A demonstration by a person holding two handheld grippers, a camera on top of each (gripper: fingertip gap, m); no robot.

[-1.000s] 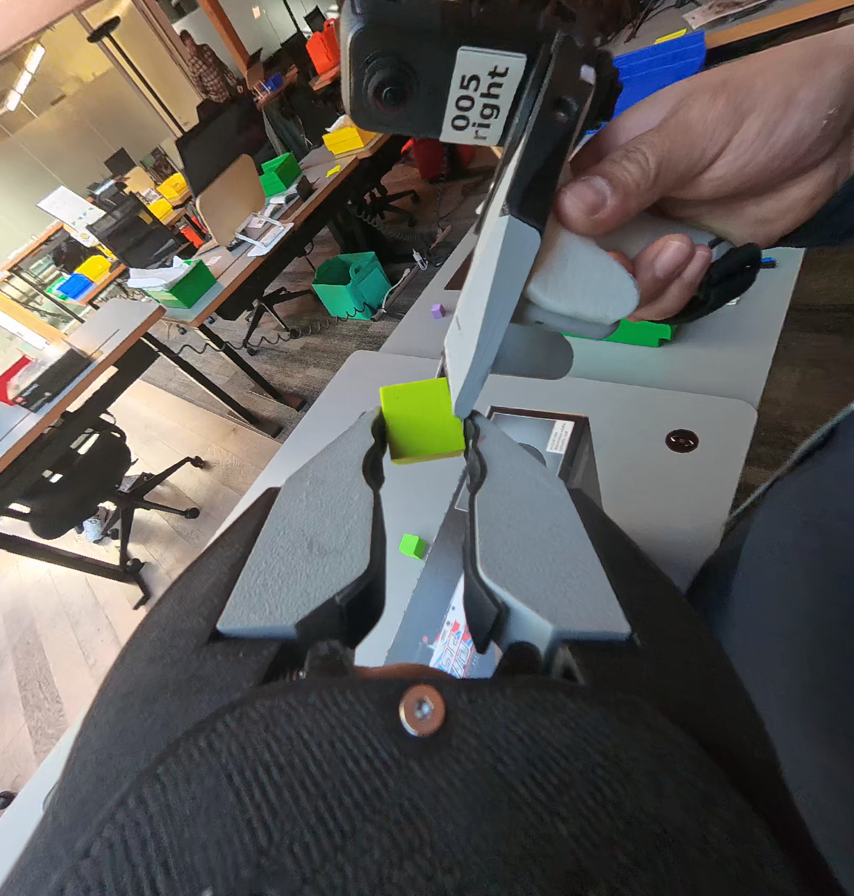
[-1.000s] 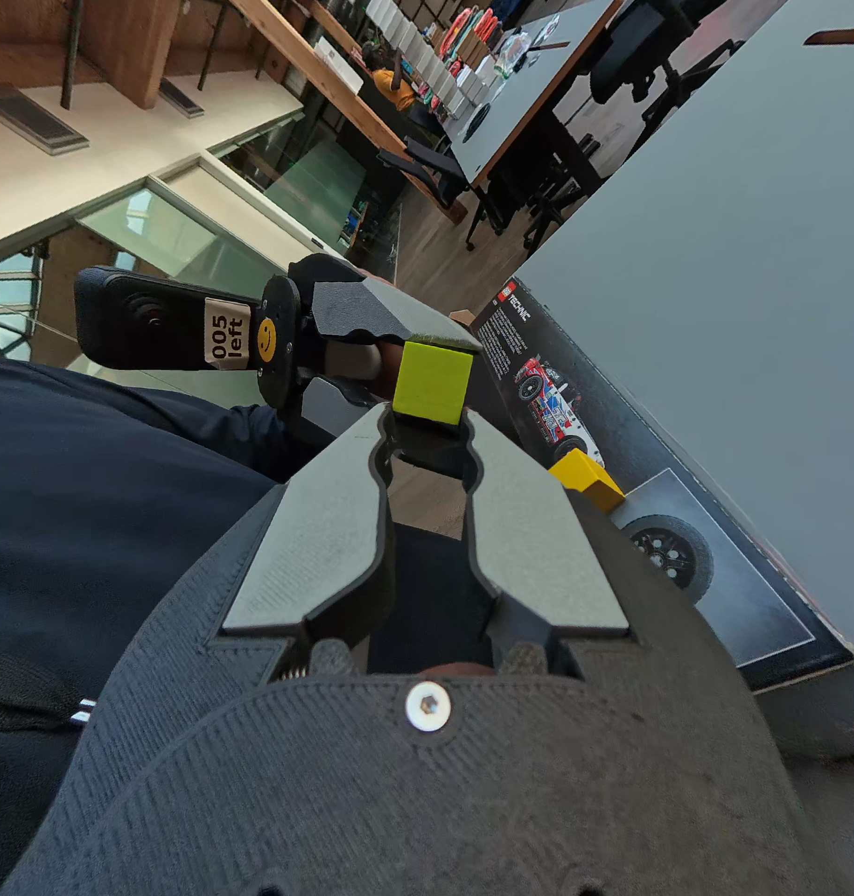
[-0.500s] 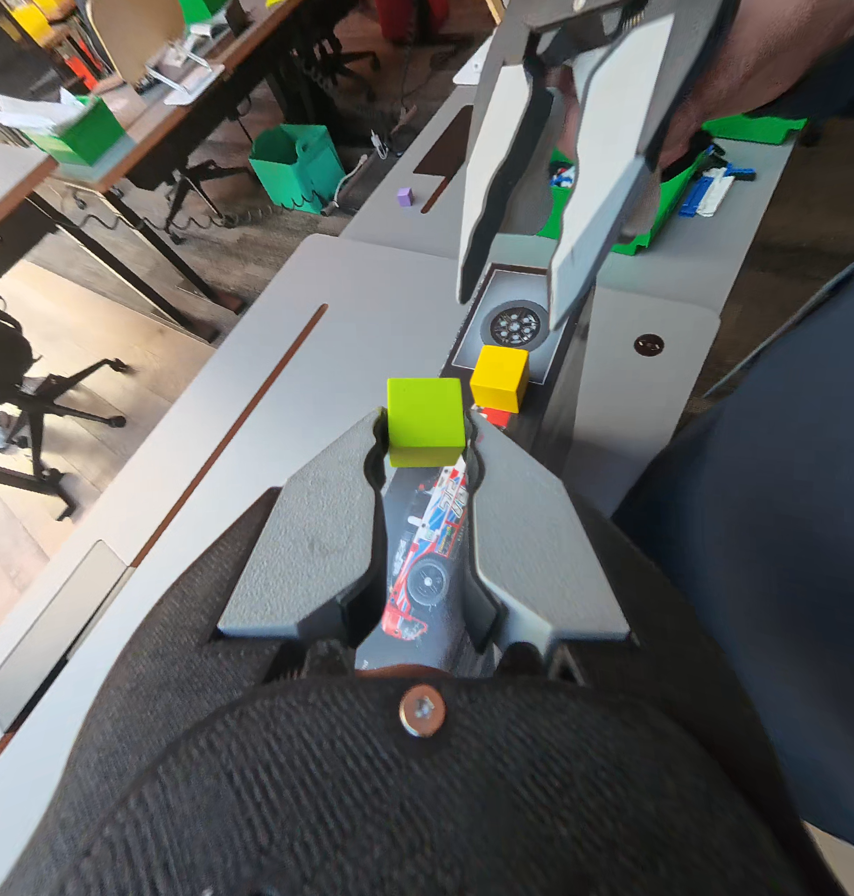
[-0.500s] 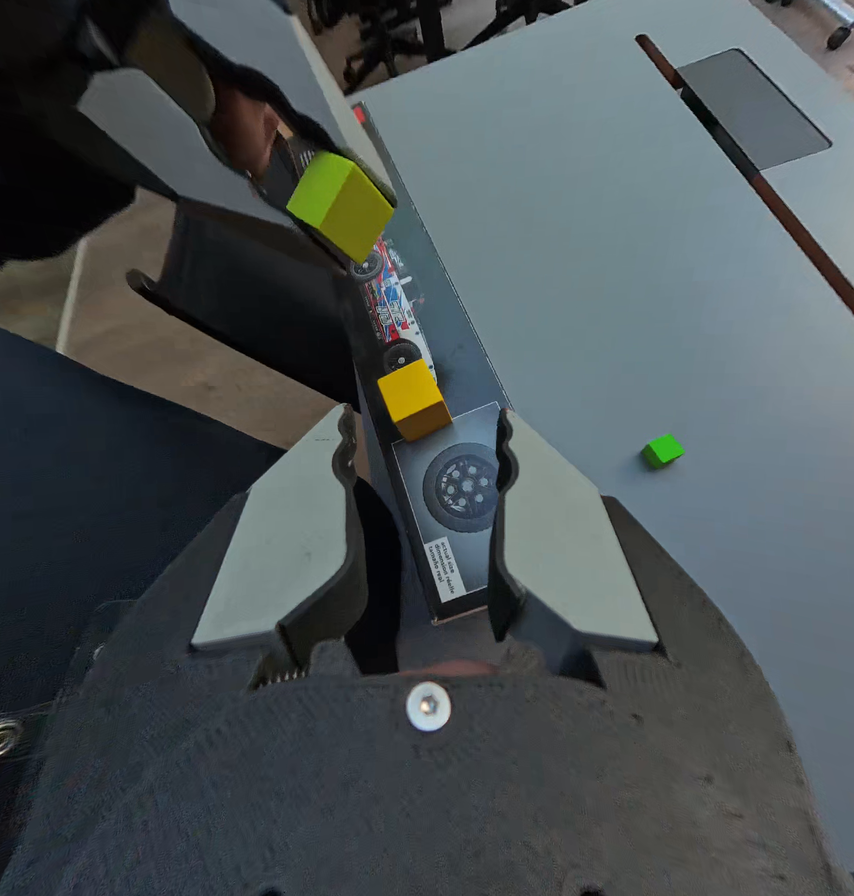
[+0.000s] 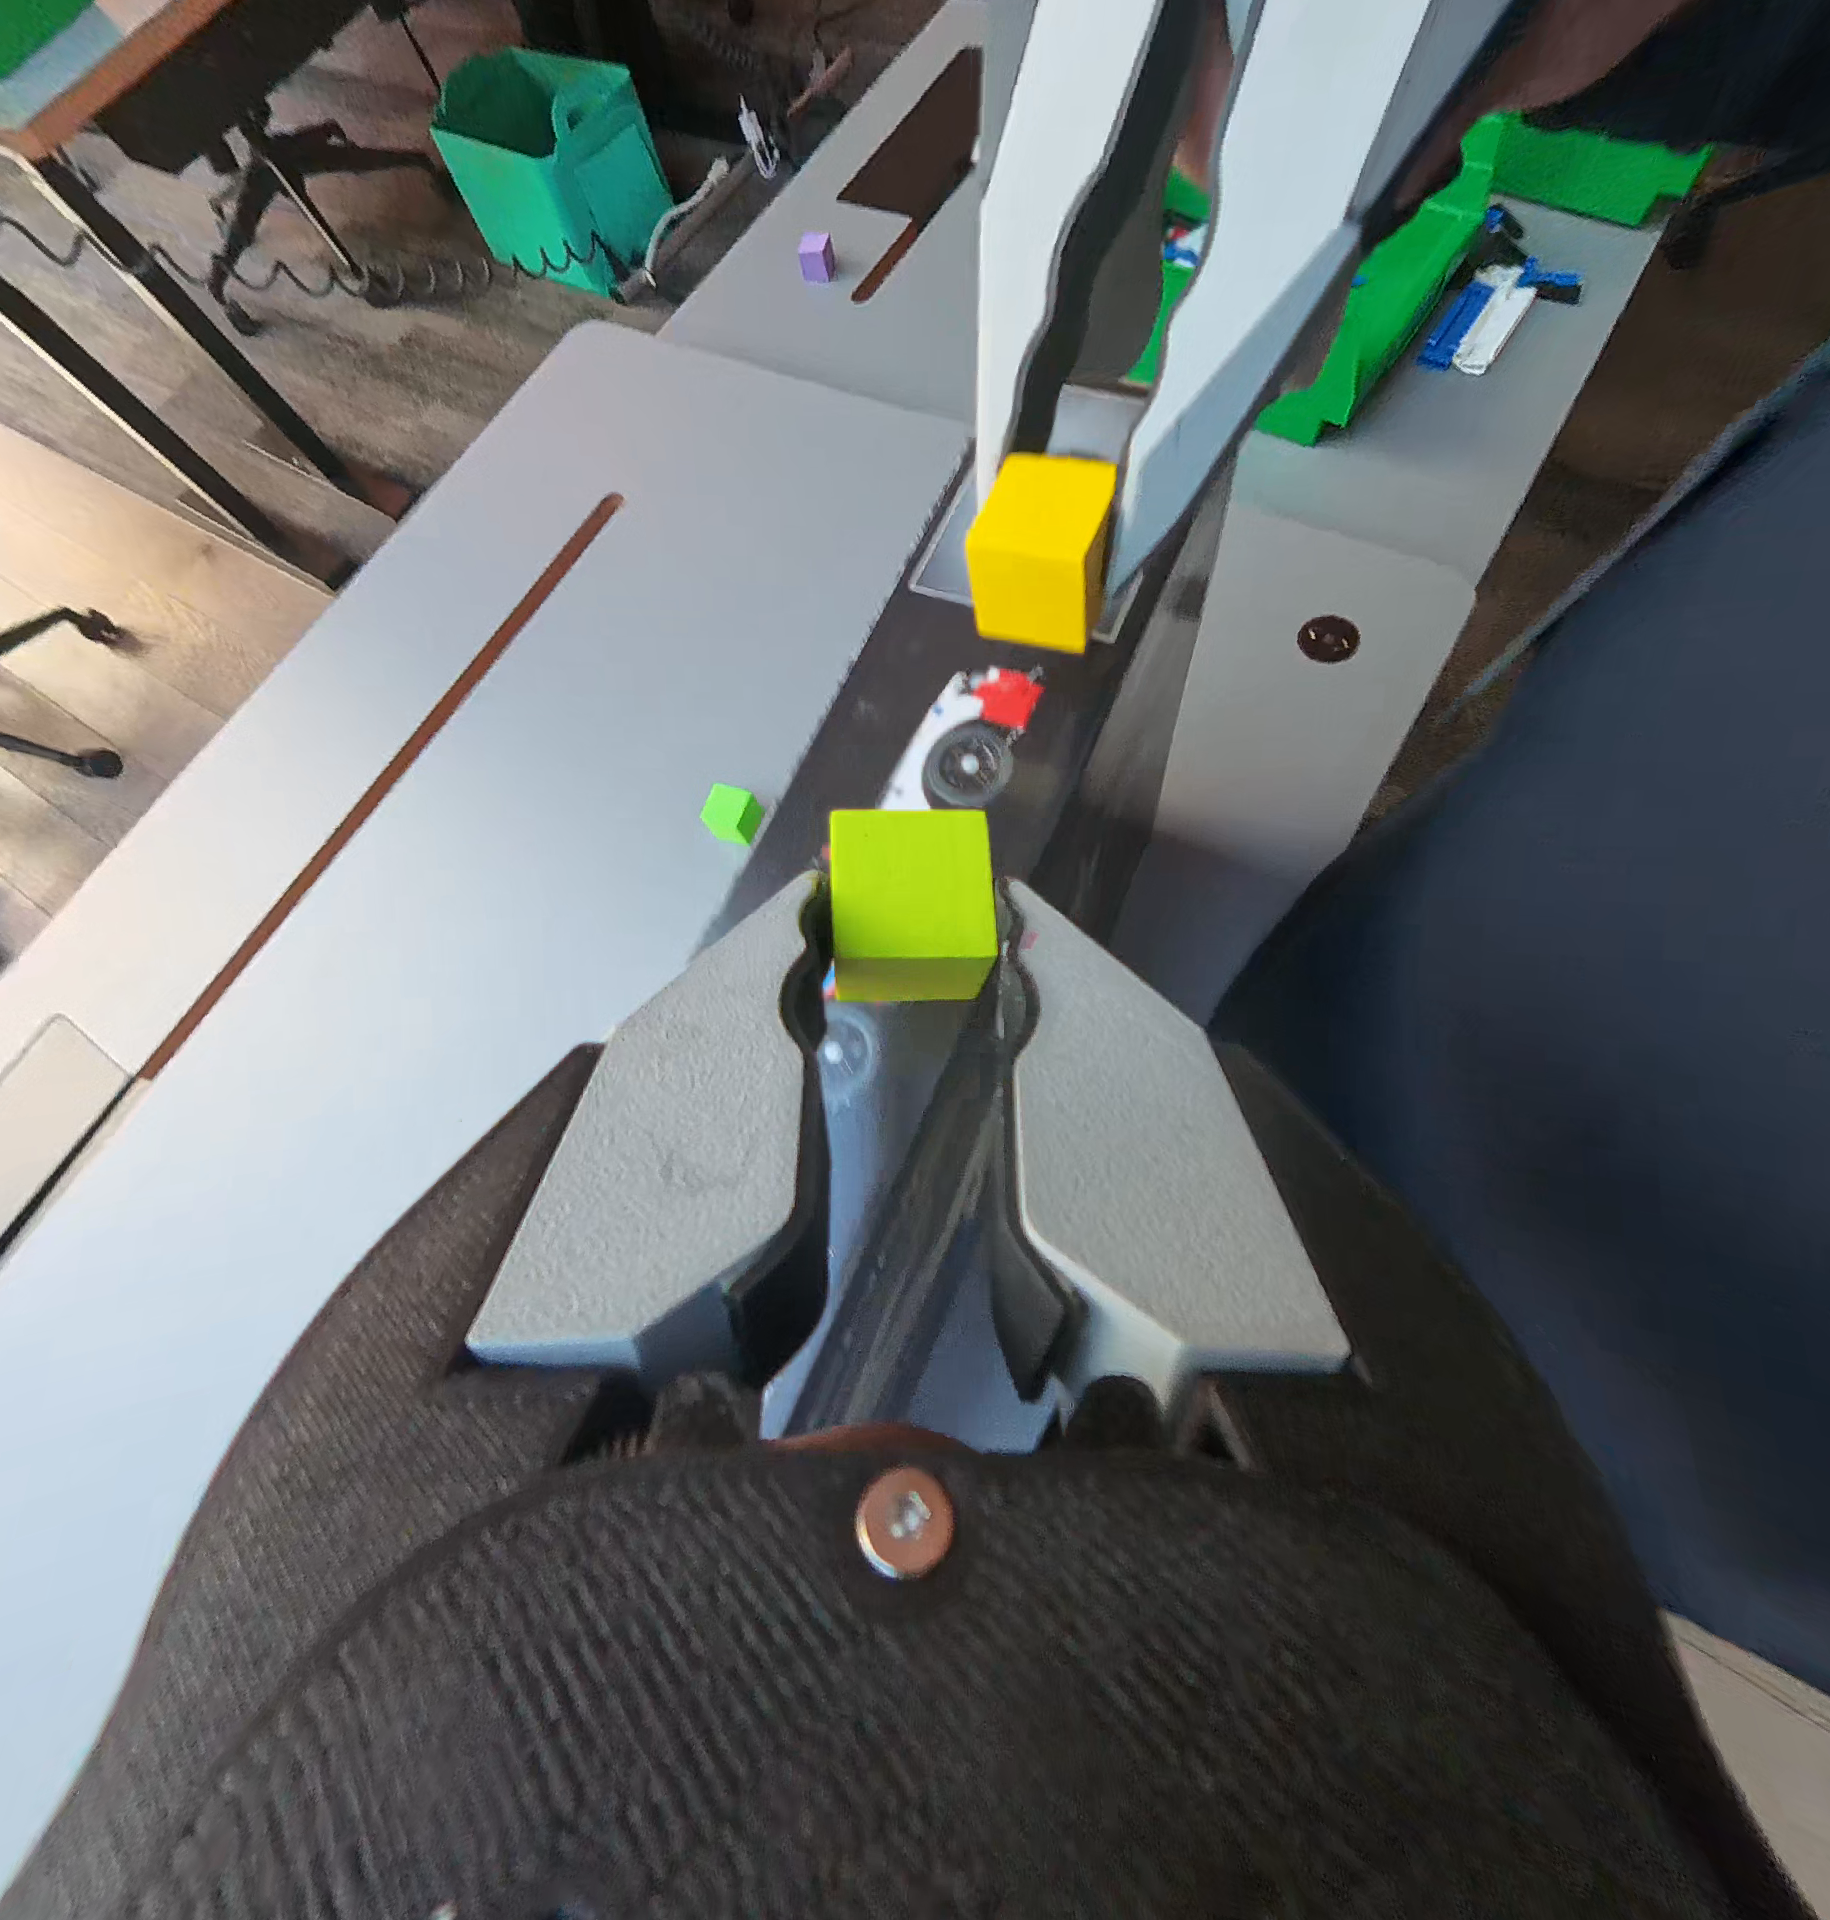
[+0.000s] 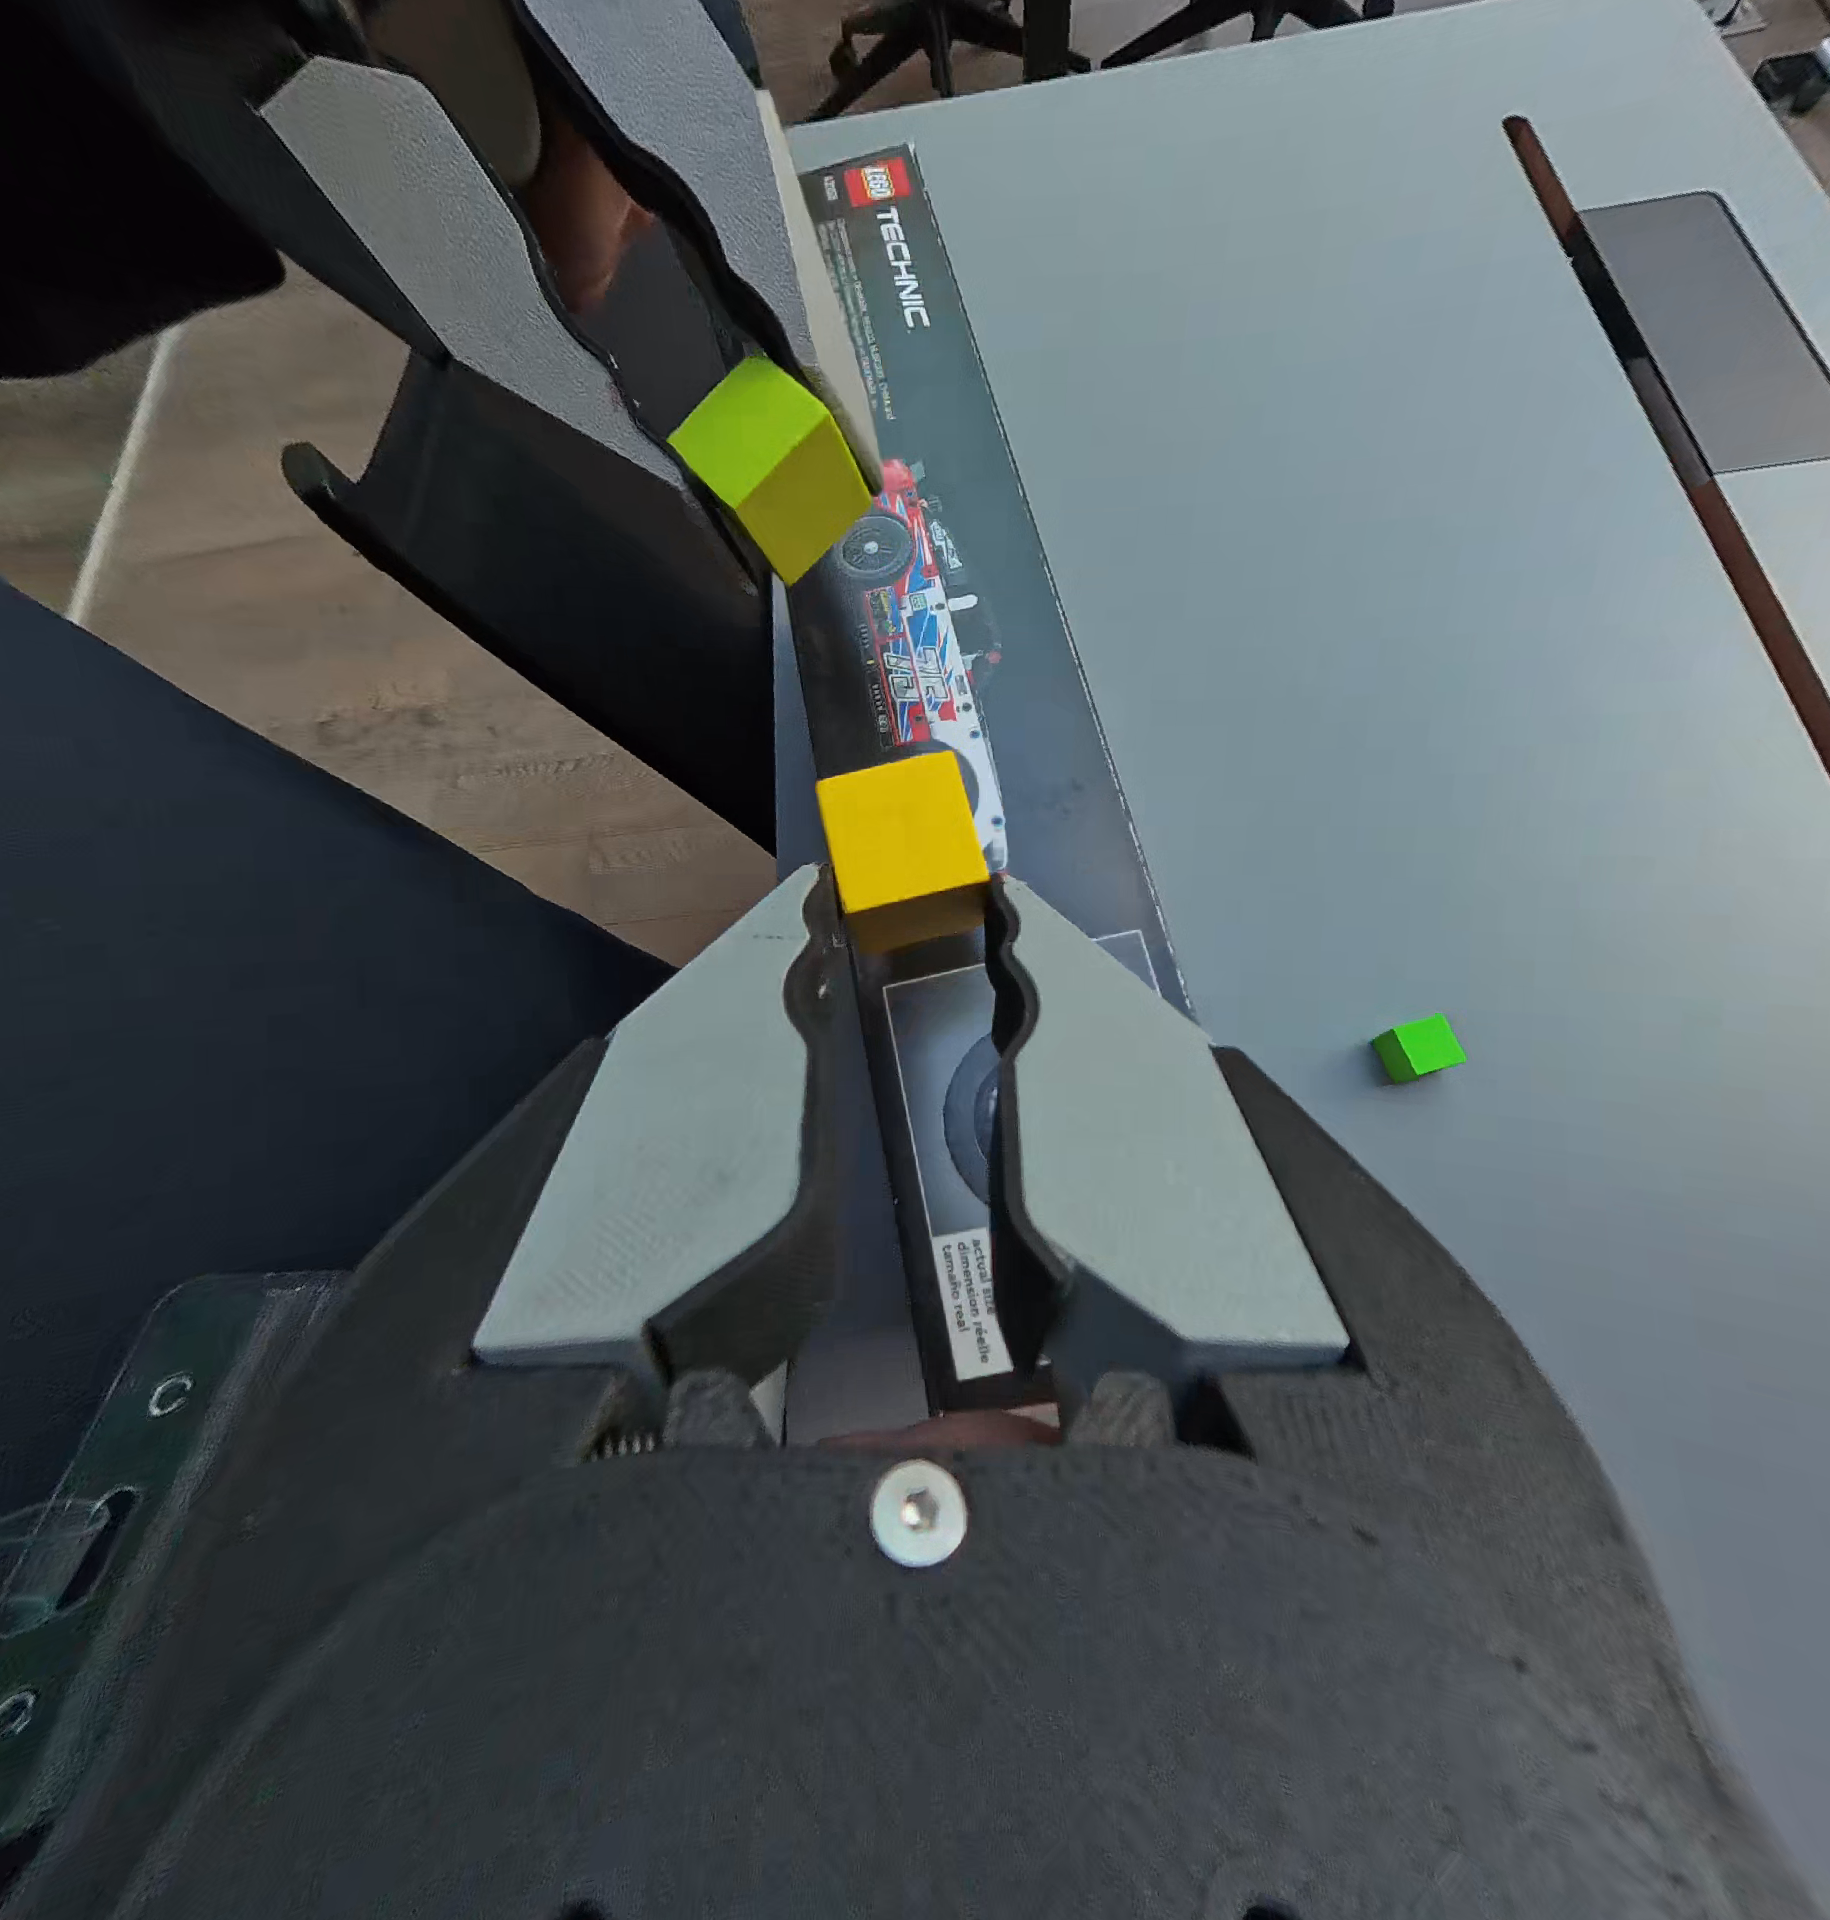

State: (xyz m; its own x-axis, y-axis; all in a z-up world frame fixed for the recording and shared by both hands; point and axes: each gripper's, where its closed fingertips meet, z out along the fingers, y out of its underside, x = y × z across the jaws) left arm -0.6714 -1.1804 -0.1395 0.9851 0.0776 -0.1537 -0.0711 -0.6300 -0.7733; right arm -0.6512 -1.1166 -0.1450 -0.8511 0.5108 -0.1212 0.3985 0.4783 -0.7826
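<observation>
Left gripper [image 5: 911,914] is clamped on a lime-green cube [image 5: 911,904], both pads pressed to its sides, and the cube hangs in the air above the near part of a long dark box printed with a race car [image 6: 1046,665]. The right wrist view confirms it: the cube [image 6: 771,462] is pinched at the tips of the far gripper, clear of the box.

Right gripper [image 6: 911,894] grips a yellow cube [image 6: 900,831], a pad tight on each side; from the left wrist view that cube [image 5: 1036,551] sits between the two pale fingers, over the far end of the box, by the printed wheel panel. Whether it touches the box, I cannot tell.

The box lies along the edge of the grey table [image 6: 1410,520]. A small green cube [image 6: 1418,1047] rests on the table just beside the box, apart from both grippers. Far off, a small purple cube [image 5: 815,256] lies on the next table, and a green tray [image 5: 1410,281] holds blue and white pieces.
</observation>
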